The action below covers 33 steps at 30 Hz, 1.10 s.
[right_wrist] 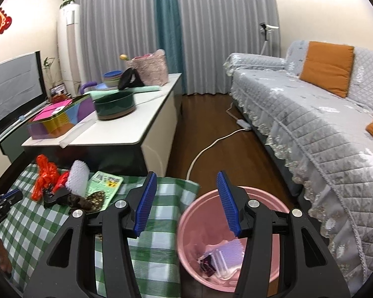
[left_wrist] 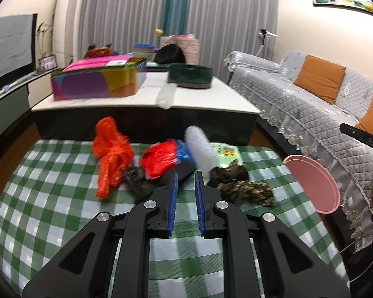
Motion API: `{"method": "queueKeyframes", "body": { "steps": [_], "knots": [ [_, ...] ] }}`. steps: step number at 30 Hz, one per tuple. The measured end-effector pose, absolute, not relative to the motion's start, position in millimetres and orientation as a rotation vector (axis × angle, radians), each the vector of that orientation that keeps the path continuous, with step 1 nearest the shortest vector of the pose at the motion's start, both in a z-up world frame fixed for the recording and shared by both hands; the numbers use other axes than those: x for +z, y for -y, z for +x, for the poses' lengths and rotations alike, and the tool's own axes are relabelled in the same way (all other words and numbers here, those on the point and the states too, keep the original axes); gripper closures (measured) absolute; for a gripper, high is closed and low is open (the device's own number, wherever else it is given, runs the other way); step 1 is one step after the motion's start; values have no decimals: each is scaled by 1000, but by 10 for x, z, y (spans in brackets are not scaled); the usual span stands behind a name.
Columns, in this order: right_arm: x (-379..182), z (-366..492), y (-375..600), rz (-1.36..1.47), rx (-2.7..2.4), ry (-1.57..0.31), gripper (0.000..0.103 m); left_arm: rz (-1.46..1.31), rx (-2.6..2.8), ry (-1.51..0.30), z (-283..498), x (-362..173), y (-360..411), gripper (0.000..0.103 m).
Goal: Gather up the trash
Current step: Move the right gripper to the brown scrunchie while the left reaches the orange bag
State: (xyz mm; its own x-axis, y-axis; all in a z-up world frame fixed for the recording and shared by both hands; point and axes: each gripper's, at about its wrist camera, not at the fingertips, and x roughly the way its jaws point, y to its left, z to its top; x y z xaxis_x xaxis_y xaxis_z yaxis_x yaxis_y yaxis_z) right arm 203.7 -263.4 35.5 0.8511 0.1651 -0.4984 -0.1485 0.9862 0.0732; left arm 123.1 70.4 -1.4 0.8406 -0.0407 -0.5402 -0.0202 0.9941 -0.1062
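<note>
Green-and-white checked cloth (left_wrist: pixel 49 198) bearing a heap of trash: orange plastic bag (left_wrist: pixel 112 154), red wrapper (left_wrist: pixel 159 159), white bubble-wrap roll (left_wrist: pixel 201 149), green printed packet (left_wrist: pixel 226 152), dark patterned scraps (left_wrist: pixel 246 188). Left gripper (left_wrist: pixel 186 176): jaws narrowly parted, nothing between them, tips just short of the heap. Right gripper (right_wrist: pixel 186 181): jaws about half open, empty, above the pink bin (right_wrist: pixel 194 223), which stands beside the cloth and holds clear and purple packaging (right_wrist: pixel 223 253). Grey sofa (right_wrist: pixel 310 124) beyond.
</note>
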Motion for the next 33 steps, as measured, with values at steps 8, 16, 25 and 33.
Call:
{"method": "queueKeyframes", "body": {
  "steps": [8, 16, 25, 33],
  "knots": [
    [154, 2186, 2108, 1, 308, -588, 52, -142, 95, -602, 1301, -200, -1109, 89],
    [-66, 2265, 1583, -51, 436, -641, 52, -176, 173, -621, 1482, -357, -1381, 89],
    [-287, 2338, 1307, -78, 516, -694, 52, -206, 251, -625, 1719, -450, -1669, 89],
    [-557, 2432, 1105, -115, 577, -793, 51, -194, 248, -657, 1948, -517, -1764, 61]
  ]
}}
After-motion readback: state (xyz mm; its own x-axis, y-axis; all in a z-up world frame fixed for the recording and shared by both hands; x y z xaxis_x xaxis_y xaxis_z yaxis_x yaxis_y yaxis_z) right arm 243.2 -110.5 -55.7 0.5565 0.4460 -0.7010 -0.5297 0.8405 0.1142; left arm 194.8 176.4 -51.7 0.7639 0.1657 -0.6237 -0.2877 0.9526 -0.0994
